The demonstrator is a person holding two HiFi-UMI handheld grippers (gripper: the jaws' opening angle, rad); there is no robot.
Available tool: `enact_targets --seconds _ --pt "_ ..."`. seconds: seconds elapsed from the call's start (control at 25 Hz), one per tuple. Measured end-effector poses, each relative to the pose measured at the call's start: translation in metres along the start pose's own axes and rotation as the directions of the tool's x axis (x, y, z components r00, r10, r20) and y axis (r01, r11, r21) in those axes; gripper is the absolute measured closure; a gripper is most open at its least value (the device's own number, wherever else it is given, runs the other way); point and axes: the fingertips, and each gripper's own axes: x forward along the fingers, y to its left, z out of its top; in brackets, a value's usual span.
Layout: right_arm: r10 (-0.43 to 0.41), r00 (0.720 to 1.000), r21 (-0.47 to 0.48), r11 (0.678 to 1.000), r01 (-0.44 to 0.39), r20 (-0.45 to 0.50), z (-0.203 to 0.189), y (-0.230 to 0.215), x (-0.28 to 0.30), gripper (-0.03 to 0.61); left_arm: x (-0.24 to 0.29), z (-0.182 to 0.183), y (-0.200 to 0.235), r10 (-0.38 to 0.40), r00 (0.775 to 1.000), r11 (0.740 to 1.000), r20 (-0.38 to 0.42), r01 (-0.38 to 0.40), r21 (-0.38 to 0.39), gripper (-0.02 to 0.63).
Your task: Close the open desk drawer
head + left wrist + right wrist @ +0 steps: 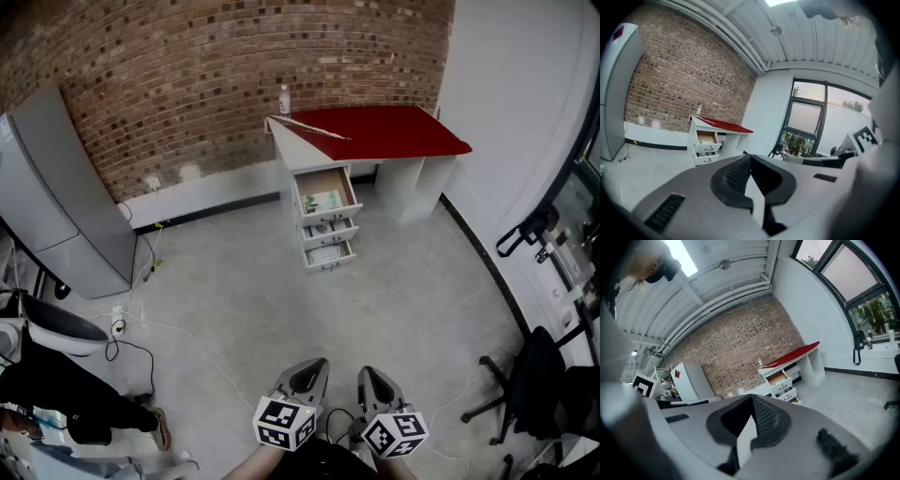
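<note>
Jaws together, empty: left gripper, right gripper; top drawer open, well apart

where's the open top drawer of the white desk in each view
Head view: the open top drawer of the white desk sits above centre, just under the red desktop.
Left gripper view: the drawer is small and far off, left of centre.
Right gripper view: the drawer is far off, a little right of centre.
Shared landmark: the red desktop directly above it.
</note>
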Motion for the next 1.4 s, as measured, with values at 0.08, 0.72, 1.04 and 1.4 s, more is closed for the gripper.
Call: enact_targets --seconds 0.08,0.72,1.04,1.4 --pt "0.003 1.0 -0.007 1.0 -0.003 -0.004 -0.001 0.0 0.004 0.572 0.002 -0.002 0.003 0.001 1.0 1.0 -0.007 -0.001 -0.001 0.604" --pt "-0.019 0.999 0.059 0.998 0.021 -0.03 -0.002 -0.015 0.054 0.572 0.035 -0.005 0.034 -0.028 0.997 0.999 -0.075 0.026 -0.024 0.604" --pt "-0.032 0.998 0.046 0.999 0.029 0.051 0.041 -0.014 0.131 0.572 0.084 0.064 0.081 -0.094 0.996 0.995 -0.003 0.094 -0.017 0.604" --pt "-0.041 0.998 0.04 0.998 0.039 0.042 0.045 0.001 0.181 0.572 0.103 0.087 0.124 -0.082 0.997 0.996 -0.008 0.082 0.018 0.604"
